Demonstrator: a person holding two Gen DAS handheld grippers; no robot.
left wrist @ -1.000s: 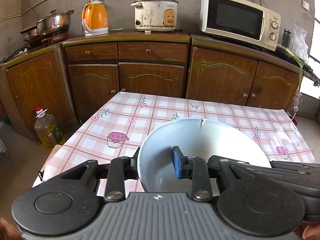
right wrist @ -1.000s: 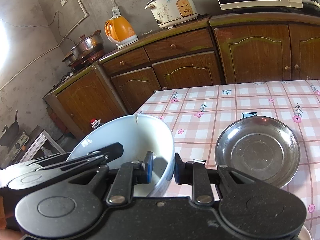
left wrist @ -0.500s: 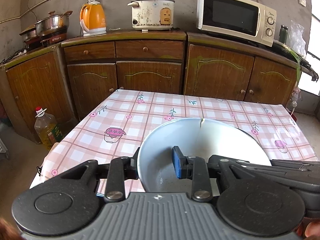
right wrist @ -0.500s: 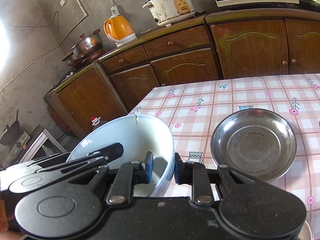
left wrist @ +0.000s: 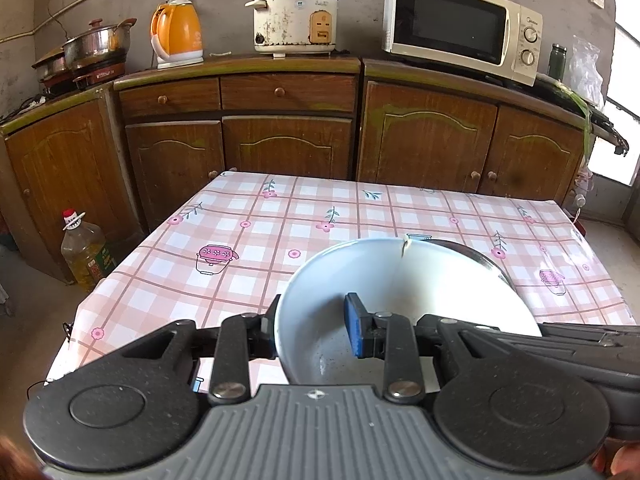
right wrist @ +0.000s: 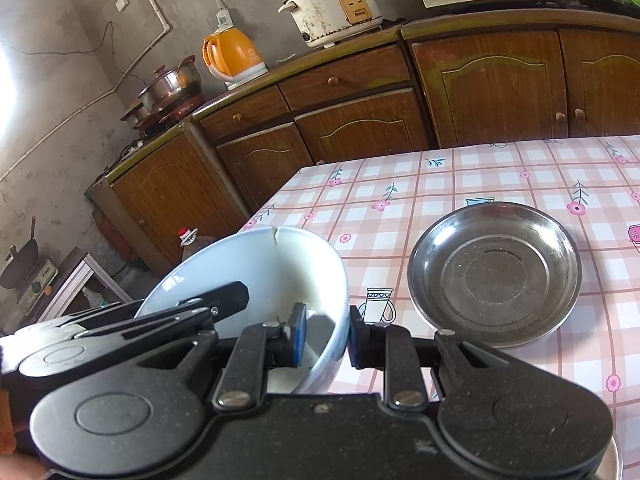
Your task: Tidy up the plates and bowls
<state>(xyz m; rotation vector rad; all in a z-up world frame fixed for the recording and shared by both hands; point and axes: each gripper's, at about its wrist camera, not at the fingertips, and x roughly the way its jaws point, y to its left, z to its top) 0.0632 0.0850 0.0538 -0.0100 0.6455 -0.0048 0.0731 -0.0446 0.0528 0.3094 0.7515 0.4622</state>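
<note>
1 white bowl (right wrist: 256, 264) — both tools, left (left wrist: 312, 330) and right (right wrist: 325, 334), clamped on rim; 1 steel plate (right wrist: 494, 272) beside.

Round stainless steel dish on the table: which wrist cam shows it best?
Right wrist. The round stainless steel dish shows whole, unobstructed. In the left wrist view only a rim sliver peeks past the white bowl.

Against the wall at 12 o'clock, brown wooden cabinets (left wrist: 288, 140). On top, from 10 to 2 o'clock: steel pot (left wrist: 98, 42), orange kettle (left wrist: 176, 34), white rice cooker (left wrist: 294, 14), cream microwave (left wrist: 460, 26). On the floor at 9 o'clock, oil bottle (left wrist: 82, 250) with red cap. In the middle, pink checked tablecloth (left wrist: 280, 232) with small flowers.
</note>
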